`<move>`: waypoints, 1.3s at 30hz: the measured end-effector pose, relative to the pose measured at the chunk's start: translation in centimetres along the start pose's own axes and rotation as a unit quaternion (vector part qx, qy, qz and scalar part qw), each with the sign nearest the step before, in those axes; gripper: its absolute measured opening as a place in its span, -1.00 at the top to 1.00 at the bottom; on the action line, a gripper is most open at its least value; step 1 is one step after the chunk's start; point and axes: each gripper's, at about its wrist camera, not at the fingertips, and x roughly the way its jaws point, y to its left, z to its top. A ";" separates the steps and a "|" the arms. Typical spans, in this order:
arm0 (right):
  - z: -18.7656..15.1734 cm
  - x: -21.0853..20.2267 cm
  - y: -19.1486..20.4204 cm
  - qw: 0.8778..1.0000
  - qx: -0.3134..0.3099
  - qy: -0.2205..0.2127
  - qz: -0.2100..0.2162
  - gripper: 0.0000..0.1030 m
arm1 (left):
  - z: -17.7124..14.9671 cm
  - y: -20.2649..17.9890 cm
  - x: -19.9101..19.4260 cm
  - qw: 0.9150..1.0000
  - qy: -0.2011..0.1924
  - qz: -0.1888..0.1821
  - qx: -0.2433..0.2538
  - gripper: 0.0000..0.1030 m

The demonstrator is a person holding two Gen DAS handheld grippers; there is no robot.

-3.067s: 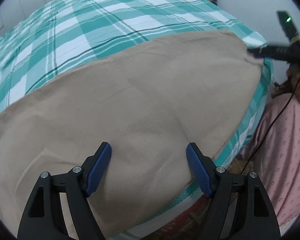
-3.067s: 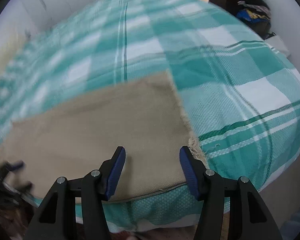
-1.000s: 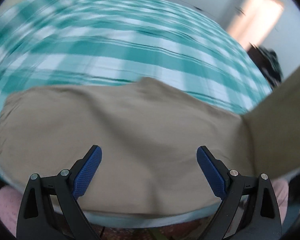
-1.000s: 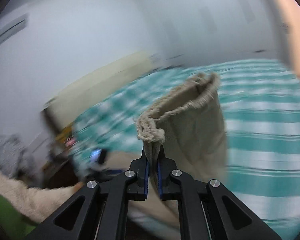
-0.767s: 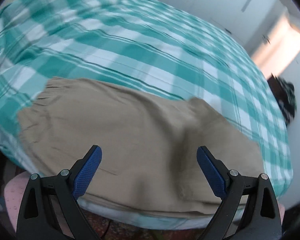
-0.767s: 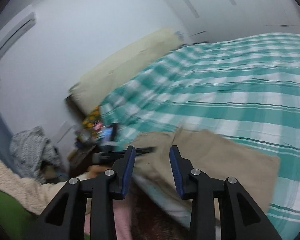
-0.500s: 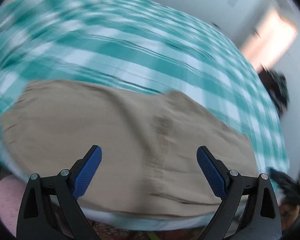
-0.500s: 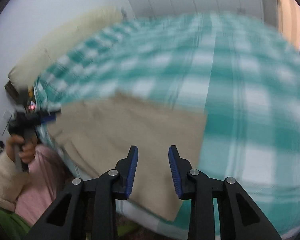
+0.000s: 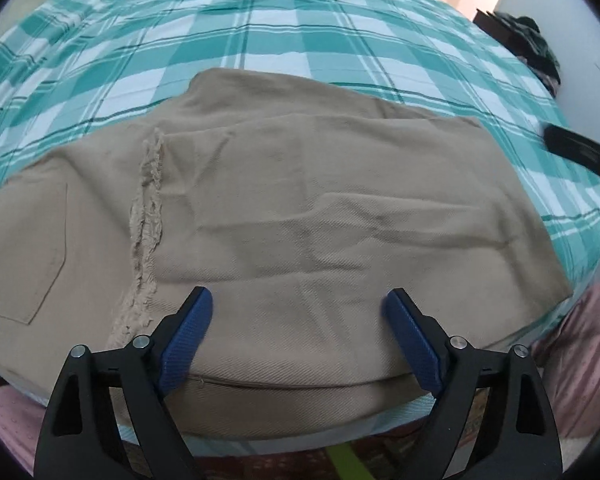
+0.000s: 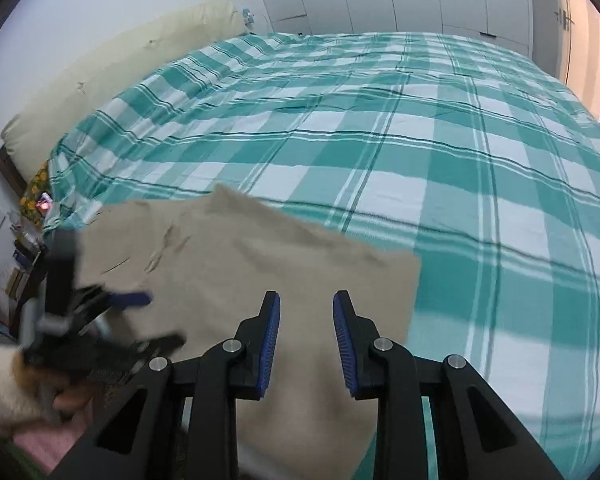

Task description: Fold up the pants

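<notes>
pants (image 9: 300,208): plain beige
bed cover (image 10: 420,160): green and white checks
my tongs' pads (image 9: 184,340): blue
pillow (image 10: 112,76): cream

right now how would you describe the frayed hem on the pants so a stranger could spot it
On the teal plaid bed lie tan pants, folded over themselves near the front edge. Left of the middle runs the frayed hem, a ragged, fuzzy pale strip beside a flat back pocket; the other edges are clean.

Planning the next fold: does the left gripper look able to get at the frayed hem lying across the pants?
Probably yes. The left gripper is open just above the pants, and the frayed hem lies exposed just to its left, nothing covering it.
</notes>
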 end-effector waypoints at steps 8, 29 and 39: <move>-0.6 5.7 -1.6 0.996 0.020 0.078 -0.046 0.50 | -0.7 -0.6 0.1 1.000 -0.003 0.016 0.003 -0.76; -10.0 2.0 1.7 0.998 0.002 0.026 -0.049 0.37 | -1.5 -1.0 0.4 0.999 -0.017 0.034 0.013 -0.80; -10.2 2.4 2.2 0.998 -0.013 0.017 -0.065 0.37 | -2.1 -1.0 0.9 0.998 -0.036 0.042 0.021 -0.87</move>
